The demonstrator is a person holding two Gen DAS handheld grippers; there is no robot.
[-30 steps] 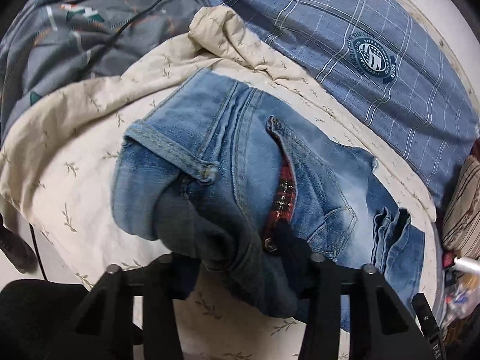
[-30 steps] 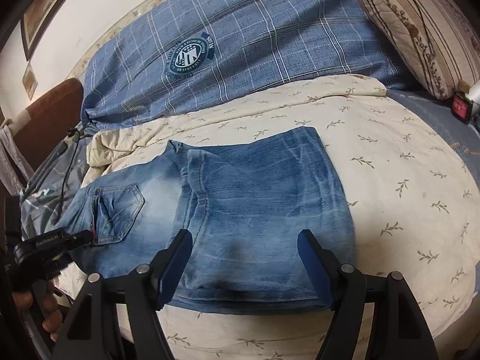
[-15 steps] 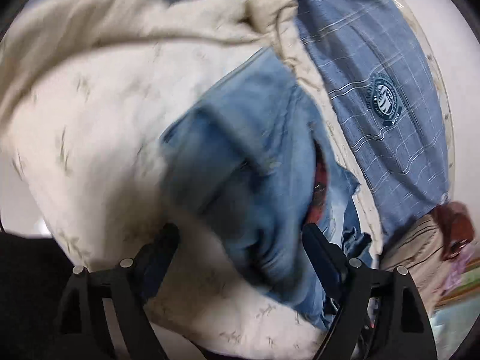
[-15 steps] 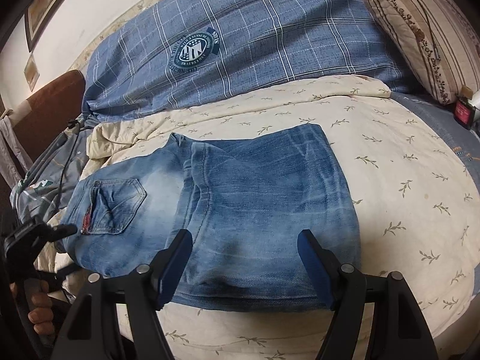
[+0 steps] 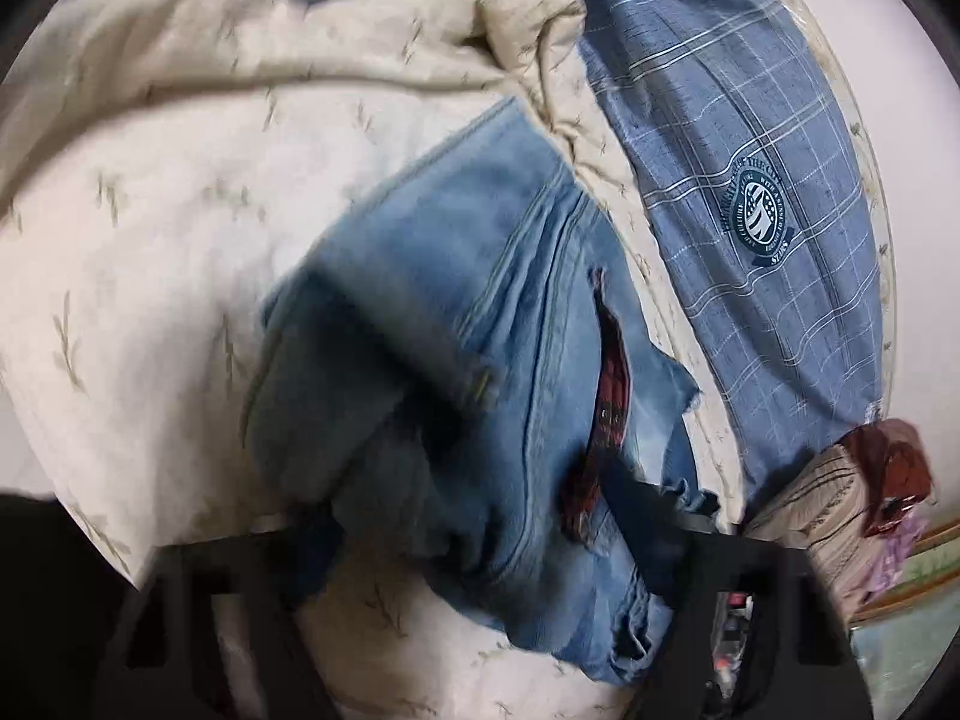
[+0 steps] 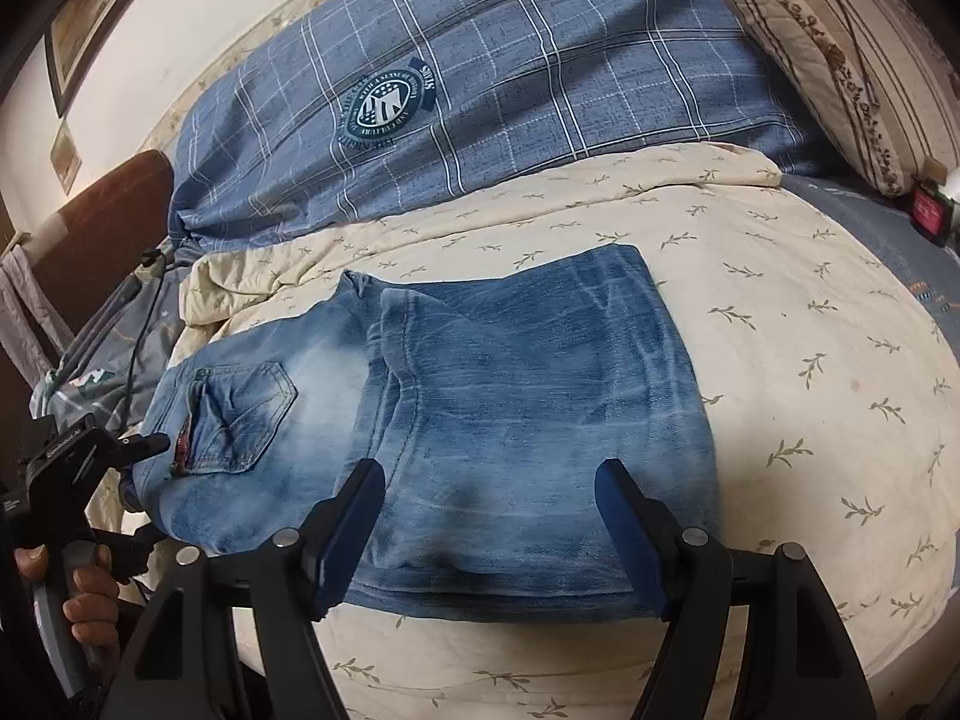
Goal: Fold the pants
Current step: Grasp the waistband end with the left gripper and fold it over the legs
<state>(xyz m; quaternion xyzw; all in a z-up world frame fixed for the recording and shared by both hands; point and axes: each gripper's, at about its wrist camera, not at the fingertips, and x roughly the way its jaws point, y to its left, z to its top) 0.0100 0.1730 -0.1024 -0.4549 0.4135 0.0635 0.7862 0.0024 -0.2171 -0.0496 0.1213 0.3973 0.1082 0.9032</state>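
The left gripper [image 5: 480, 534], its jaws closing, straddles the bunched waistband end of the faded blue denim pants [image 5: 480, 360]; whether the pads already press the cloth I cannot tell through the blur. In the right wrist view this gripper [image 6: 141, 489] sits at nine o'clock, gripped by a person's hand [image 6: 78, 594]. The right gripper [image 6: 489, 531] hovers wide apart over the near edge of the folded pants [image 6: 510, 408], gripping nothing. The pants lie on a cream leaf-print quilt [image 6: 810, 360]. At twelve o'clock lies a blue checked duvet [image 6: 540, 60]; at two o'clock, a striped pillow [image 6: 840, 60].
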